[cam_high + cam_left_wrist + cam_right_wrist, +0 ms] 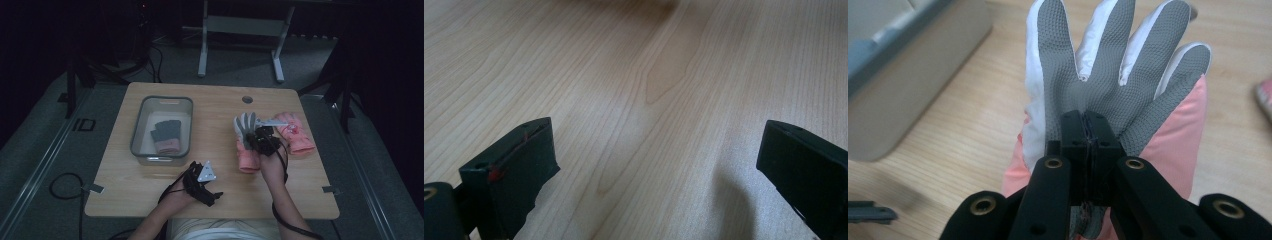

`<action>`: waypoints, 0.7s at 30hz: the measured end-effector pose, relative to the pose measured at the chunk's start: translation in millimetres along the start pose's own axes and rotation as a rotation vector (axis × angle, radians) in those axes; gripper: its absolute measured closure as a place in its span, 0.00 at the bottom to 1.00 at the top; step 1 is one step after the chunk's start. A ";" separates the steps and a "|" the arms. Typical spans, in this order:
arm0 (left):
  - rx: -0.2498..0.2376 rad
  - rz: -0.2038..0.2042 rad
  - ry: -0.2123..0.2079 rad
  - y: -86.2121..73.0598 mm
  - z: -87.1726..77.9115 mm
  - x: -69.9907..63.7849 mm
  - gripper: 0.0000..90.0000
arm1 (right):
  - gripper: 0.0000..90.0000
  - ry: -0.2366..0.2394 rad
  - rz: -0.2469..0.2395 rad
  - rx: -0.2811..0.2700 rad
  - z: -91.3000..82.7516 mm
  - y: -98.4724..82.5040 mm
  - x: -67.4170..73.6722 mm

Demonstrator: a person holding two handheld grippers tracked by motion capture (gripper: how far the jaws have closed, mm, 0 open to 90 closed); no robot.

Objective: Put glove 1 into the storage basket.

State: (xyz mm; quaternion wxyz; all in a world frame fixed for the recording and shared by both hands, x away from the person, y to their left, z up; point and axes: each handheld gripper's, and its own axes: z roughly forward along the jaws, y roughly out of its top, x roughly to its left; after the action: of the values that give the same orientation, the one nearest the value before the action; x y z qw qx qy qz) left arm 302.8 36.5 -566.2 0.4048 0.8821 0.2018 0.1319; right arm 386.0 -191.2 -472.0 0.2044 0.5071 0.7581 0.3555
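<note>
The right hand-held gripper is clamped on the grey palm of a pink-and-grey glove, its jaws pressed together on the fabric near the base of the fingers (the right gripper view shows them pinching the textured grey palm). That glove lies on the wooden desk, right of centre, with a second pink glove just beside it on the right. The left hand-held gripper rests low at the near edge of the desk, jaws wide apart with bare wood between them. Toward the left sits a clear bin holding a dark grey glove with a pink cuff.
</note>
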 end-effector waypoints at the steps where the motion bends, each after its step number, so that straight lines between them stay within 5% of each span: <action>1: -0.003 -0.002 0.001 -0.1 0.1 0.0 0.02 | 0.98 -0.001 -0.005 0.014 4.5 -2.4 1.7; 12: -0.001 -0.003 -0.005 -0.7 0.0 0.3 0.02 | 0.98 0.003 -0.002 0.104 56.1 -19.6 14.5; 19: 0.001 -0.005 -0.010 -0.9 -0.3 0.9 0.02 | 0.97 0.050 -0.066 0.114 70.2 -23.3 17.9; 21: -0.002 -0.008 -0.011 -0.8 -0.3 1.0 0.02 | 0.97 0.060 -0.050 0.115 71.2 -22.9 15.2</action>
State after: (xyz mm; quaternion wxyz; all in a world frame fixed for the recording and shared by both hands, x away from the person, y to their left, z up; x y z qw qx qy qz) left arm 303.3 37.7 -566.5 0.4074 0.8814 0.2031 0.1258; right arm 413.4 -159.0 -535.6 0.1608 0.4880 0.7954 0.3214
